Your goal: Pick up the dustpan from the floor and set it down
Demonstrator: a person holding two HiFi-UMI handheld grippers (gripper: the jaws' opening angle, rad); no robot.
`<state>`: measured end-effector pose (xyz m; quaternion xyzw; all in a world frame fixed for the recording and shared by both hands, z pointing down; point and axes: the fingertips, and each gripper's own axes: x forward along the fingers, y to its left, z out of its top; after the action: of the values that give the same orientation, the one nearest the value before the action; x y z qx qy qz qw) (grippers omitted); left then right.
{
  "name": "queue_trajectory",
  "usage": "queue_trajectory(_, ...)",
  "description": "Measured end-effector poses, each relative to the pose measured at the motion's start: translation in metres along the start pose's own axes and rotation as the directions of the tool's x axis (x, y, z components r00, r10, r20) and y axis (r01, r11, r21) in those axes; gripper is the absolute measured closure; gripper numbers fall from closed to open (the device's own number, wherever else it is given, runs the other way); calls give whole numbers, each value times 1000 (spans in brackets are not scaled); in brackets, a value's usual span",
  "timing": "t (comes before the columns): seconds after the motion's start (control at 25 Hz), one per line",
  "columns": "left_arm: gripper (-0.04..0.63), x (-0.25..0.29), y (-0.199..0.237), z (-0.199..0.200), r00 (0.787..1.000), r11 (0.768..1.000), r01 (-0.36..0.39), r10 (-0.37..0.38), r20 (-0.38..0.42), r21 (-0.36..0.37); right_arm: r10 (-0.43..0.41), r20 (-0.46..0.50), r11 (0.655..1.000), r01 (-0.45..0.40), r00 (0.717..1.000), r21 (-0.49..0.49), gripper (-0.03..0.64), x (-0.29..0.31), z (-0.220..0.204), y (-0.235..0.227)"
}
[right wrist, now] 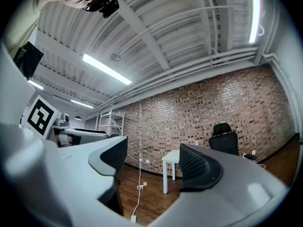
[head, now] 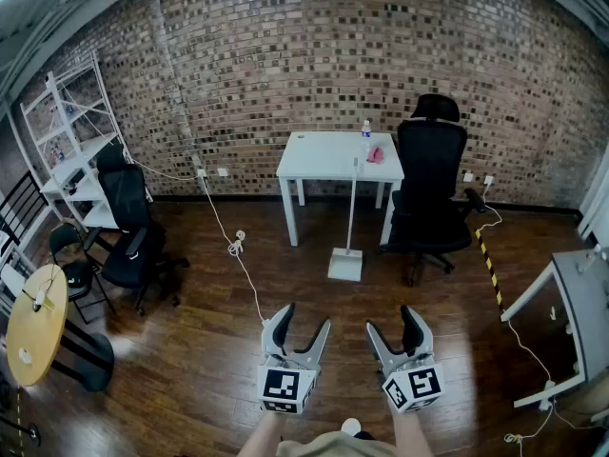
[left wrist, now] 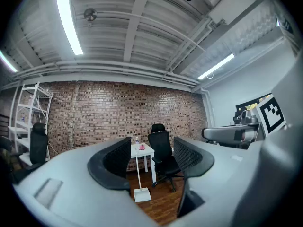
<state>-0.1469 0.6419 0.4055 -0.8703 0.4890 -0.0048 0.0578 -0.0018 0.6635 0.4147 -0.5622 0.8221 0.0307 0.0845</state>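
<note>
The dustpan [head: 345, 265] stands on the wooden floor at about 12 o'clock in the head view. It is just in front of the white table [head: 328, 155], and its long handle [head: 353, 203] rises upright against the table's front edge. The office chair [head: 428, 188] is just beside it at 3 o'clock.

It looks like a light, stiff plastic pan on a thin rigid pole. It should lift easily, but it may swing or tip if gripped far from the pan. The smooth, narrow pole could also twist or slip between the pads. My judgement is that the handle is the place to take hold, at mid-height or lower, with the jaws squarely across it. The pan's flat body offers less to grip.

A cable [head: 233, 246] trails across the floor at 10 o'clock from the pan, well apart from it.

The left gripper [head: 303, 324] is held low at 6 o'clock, well short of the dustpan. Its jaws are spread wide with nothing between them, and its own view frames the distant pan [left wrist: 142, 194] in the gap. The right gripper [head: 392, 324] is just beside it. Its jaws gape equally wide, and it holds and touches nothing.
</note>
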Motion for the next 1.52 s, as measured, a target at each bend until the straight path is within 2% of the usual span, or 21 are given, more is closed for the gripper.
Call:
queue_trajectory(0.12,333,19,-20,-5,999,999,0,1,-35,38,50,-29,999,-50,998,7,285,0,-12,-23)
queue_trajectory(0.24,333,38,-32,-5,999,999,-20,23,-49,46,77,-46,996,-75,996,48,285,2,-21,-51)
queue_trajectory(0.48,334,58,-24,-26,992,997,-63,67,-108,40,85,-78,991,-76,993,113,289,13,-47,-77)
queue_trajectory(0.76,341,109,15,-44,992,998,-60,59,-115,-9,208,-120,978,-202,971,56,295,75,-63,-64)
queue_trajectory(1.0,341,196,61,-54,996,998,-4,-1,-93,-58,173,-152,984,-164,973,72,295,155,-77,-89)
queue_trajectory(1.16,342,243,95,-58,997,998,22,-26,-72,-62,140,-147,989,-132,979,63,295,208,-80,-106)
queue_trajectory(1.36,342,276,130,-70,996,995,39,-46,-74,-97,158,-186,986,-146,970,76,296,258,-100,-106)
queue_trajectory(1.52,345,297,155,-67,997,995,42,-47,-57,-92,168,-200,985,-156,965,73,296,288,-110,-99)
